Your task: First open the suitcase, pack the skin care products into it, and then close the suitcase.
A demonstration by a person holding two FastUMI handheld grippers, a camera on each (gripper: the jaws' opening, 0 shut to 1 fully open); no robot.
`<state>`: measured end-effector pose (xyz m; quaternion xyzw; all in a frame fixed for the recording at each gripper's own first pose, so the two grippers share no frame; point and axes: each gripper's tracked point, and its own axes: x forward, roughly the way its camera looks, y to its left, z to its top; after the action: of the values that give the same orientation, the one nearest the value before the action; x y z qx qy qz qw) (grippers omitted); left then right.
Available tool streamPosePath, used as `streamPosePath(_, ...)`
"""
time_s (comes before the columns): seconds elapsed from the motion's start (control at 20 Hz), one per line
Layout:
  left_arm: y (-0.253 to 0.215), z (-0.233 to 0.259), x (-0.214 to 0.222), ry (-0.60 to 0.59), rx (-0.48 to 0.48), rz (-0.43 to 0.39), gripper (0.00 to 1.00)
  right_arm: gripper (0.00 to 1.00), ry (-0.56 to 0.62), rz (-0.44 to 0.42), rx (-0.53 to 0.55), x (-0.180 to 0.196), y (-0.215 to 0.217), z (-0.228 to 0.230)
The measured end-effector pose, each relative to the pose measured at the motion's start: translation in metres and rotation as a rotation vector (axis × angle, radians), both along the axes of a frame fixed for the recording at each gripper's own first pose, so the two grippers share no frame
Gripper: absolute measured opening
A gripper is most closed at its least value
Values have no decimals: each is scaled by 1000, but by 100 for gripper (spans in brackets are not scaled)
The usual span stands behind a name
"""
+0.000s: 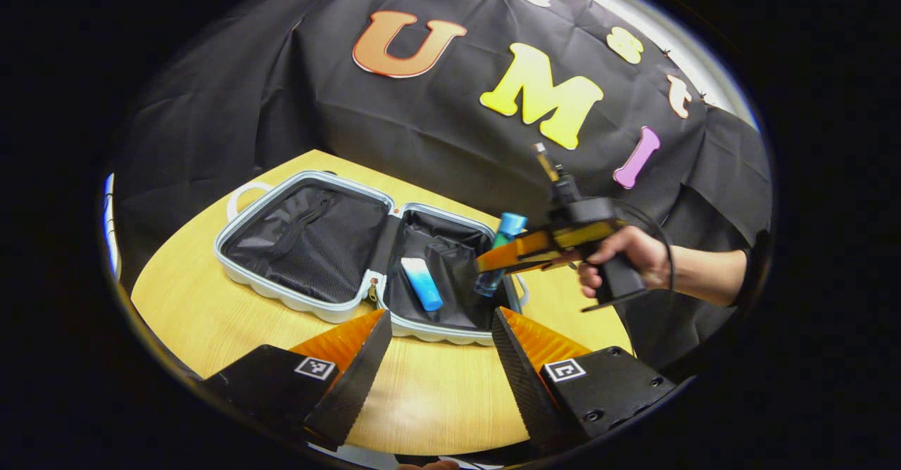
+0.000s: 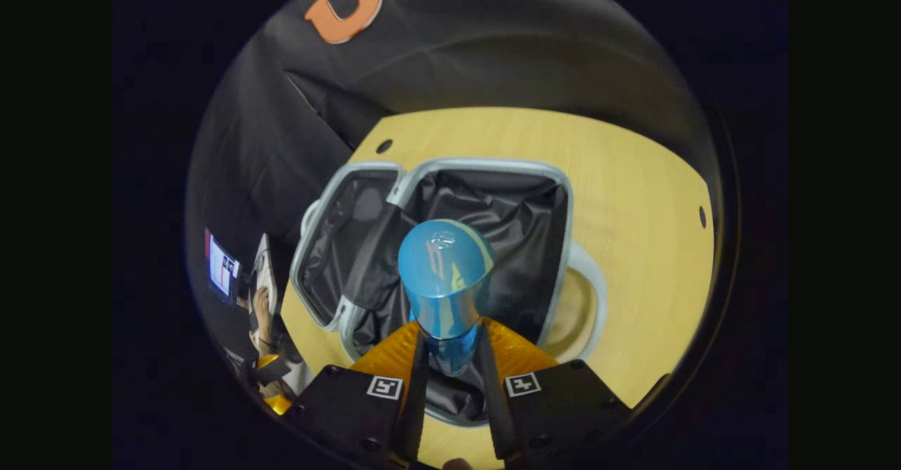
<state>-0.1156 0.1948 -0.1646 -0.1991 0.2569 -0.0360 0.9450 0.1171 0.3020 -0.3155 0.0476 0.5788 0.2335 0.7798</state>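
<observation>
Over the open suitcase (image 1: 366, 294), the right gripper (image 2: 450, 357) clamped a blue bottle (image 2: 445, 280), packing under way and release seemingly next, while the left gripper (image 1: 440, 357) gaped empty.

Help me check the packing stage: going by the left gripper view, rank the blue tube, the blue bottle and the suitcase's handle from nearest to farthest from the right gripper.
1. Blue bottle: held in the right gripper, over the suitcase's right half.
2. Blue tube: lying in that half, just left of the bottle.
3. Handle: on the suitcase's far left end.
</observation>
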Motion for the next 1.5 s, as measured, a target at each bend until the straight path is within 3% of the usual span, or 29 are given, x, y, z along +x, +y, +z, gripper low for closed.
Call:
streamPosePath(0.15, 8, 3, -16, -8, 0, 32, 92, 33, 56, -20, -45, 4, 1, -25)
streamPosePath(0.5, 35, 9, -32, 6, -20, 119, 92, 36, 105, -89, -113, 20, 5, -56)
streamPosePath(0.7, 37, 16, -30, -8, -3, 115, 92, 33, 94, -118, -165, 26, -1, -67)
streamPosePath(1.05, 32, 20, -23, -4, -12, 103, 92, 42, 73, -138, -159, 28, 1, -66)
streamPosePath(1.1, 32, 21, -22, -5, -9, 103, 92, 39, 70, -140, -154, 27, 1, -62)
streamPosePath(1.35, 44, 16, -16, -7, -13, 114, 94, 46, -35, -132, -49, 16, -8, -3)
streamPosePath(1.45, 57, 11, -10, -9, -23, 128, 95, 63, -123, -148, 29, 7, -19, 35)
streamPosePath(1.5, 65, 9, -5, -16, -29, 138, 95, 63, -176, -163, 63, 2, -29, 56)
